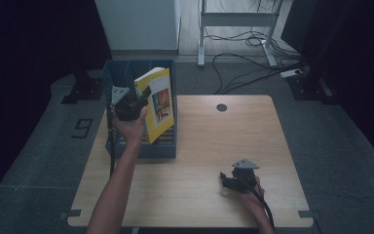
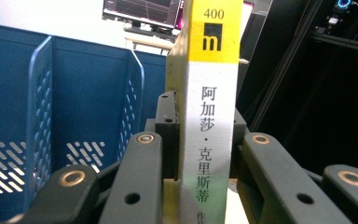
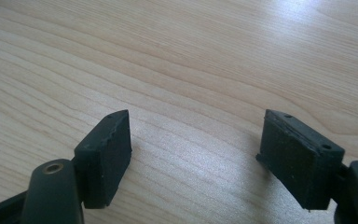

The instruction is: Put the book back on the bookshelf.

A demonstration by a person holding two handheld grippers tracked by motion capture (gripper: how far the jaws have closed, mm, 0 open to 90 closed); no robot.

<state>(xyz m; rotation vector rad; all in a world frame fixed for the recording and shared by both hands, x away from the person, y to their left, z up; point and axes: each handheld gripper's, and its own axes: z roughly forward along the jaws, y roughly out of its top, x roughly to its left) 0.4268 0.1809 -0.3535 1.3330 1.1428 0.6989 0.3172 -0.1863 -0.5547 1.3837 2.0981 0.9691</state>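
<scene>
High view: left claw (image 1: 135,104) clamped on a yellow book (image 1: 158,105), held upright and slightly tilted above the blue file rack (image 1: 143,148) at the desk's (image 1: 253,141) far-left corner. Book's lower edge sits over the rack's right-hand side, near the rack's right wall; cannot tell whether it touches anything inside. Left hand (image 1: 130,126) wraps the claw body from below, forearm running in from the bottom edge. Right claw (image 1: 228,181) rests low near the desk's near edge, right of centre, well apart from the rack, with bare wood stretching between them and on toward the far edge, where a small round cable hole (image 1: 221,107) sits. Left gripper view: both jaws press the book (image 2: 209,116) from either side, spine facing the camera, yellow at top and white below with printed characters. Blue perforated dividers of the rack (image 2: 42,116) stand to the left of the book, open slots between them; dark space to the right. Right gripper view: right claw (image 3: 196,154) jaws wide apart, nothing between them, tips just above or on the wood-grain desk (image 3: 191,60); cannot tell which.
</scene>
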